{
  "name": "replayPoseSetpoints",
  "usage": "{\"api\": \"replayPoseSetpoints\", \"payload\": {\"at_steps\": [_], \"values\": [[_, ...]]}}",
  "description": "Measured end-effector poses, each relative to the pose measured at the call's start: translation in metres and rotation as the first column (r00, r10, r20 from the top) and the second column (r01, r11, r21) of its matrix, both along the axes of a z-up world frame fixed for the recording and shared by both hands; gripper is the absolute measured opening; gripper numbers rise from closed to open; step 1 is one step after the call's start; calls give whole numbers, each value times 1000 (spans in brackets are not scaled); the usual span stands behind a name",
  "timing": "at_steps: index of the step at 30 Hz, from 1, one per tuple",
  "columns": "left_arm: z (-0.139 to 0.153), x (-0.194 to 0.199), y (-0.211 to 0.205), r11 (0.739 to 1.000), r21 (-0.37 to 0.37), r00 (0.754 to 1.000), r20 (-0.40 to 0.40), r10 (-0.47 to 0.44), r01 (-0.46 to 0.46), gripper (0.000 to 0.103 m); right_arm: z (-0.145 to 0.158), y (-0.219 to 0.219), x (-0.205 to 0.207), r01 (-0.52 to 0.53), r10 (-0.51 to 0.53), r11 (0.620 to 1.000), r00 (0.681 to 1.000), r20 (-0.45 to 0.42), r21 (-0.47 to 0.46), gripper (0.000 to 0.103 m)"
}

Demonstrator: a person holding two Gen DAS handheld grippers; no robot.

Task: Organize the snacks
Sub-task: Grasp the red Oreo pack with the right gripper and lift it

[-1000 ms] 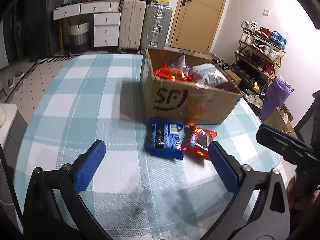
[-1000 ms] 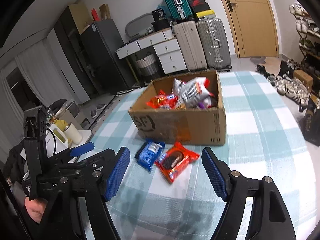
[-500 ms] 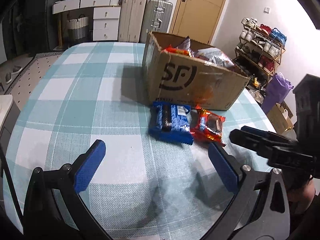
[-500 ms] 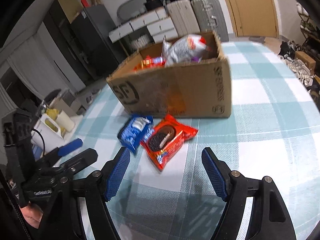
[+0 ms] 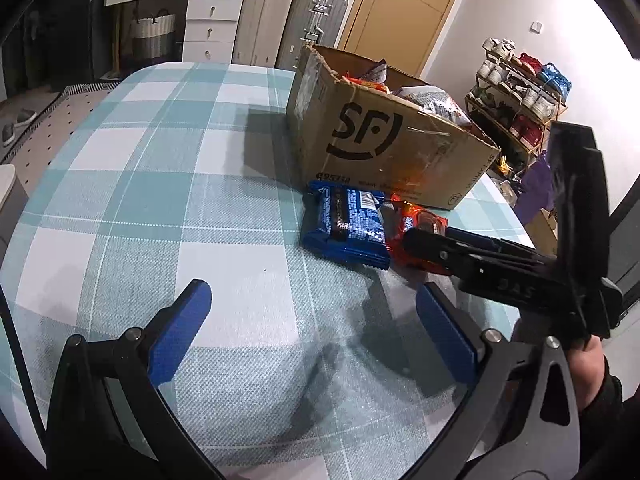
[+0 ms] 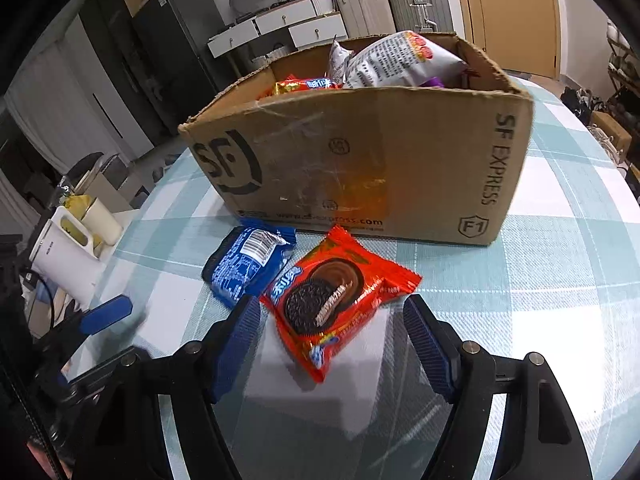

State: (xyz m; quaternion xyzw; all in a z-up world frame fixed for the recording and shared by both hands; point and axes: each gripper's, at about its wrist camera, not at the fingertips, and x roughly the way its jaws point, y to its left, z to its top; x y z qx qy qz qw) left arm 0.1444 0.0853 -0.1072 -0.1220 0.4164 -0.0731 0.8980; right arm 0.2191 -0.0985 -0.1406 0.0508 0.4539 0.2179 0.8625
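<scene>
Beside the box (image 6: 360,160), my right gripper (image 6: 332,344) gapes around the red pack (image 6: 336,300), light, crinkly, slippery; I'd pinch its middle, left gripper (image 5: 312,328) open too.

In the right wrist view, an open brown cardboard box (image 6: 360,160) fills the upper centre on the teal-and-white checked tablecloth (image 6: 560,300). Inside it lie crinkled foil snack bags (image 6: 400,64). Below the box, the blue cookie packet (image 6: 248,264) sits left of and touching the red cookie packet (image 6: 340,304), at centre frame.
</scene>
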Motion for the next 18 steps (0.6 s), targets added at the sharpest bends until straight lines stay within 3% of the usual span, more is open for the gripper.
{"api": "replayPoseSetpoints", "payload": {"at_steps": [5,7,8,11,14,18], "values": [[-1,-5,7,1000,-19,1000,-4,13,-13,102,-5,13,8,3,-3,998,1000,3,-59,76],[0,-5,10,999,-25,1000,-2,21,-21,102,-5,20,8,-4,6,994,1000,16,-108,71],[0,-7,11,999,-25,1000,-2,21,-21,102,-6,24,8,-11,14,992,1000,23,-123,62],[1,-7,14,999,-25,1000,-1,27,-27,102,-6,33,8,-24,30,988,999,38,-153,51],[0,-10,15,999,-29,1000,-5,30,-31,102,-6,26,8,-17,20,994,999,25,-107,42],[-1,-12,13,999,-27,1000,-11,28,-28,102,-5,10,3,-5,6,998,1000,15,-58,40]]}}
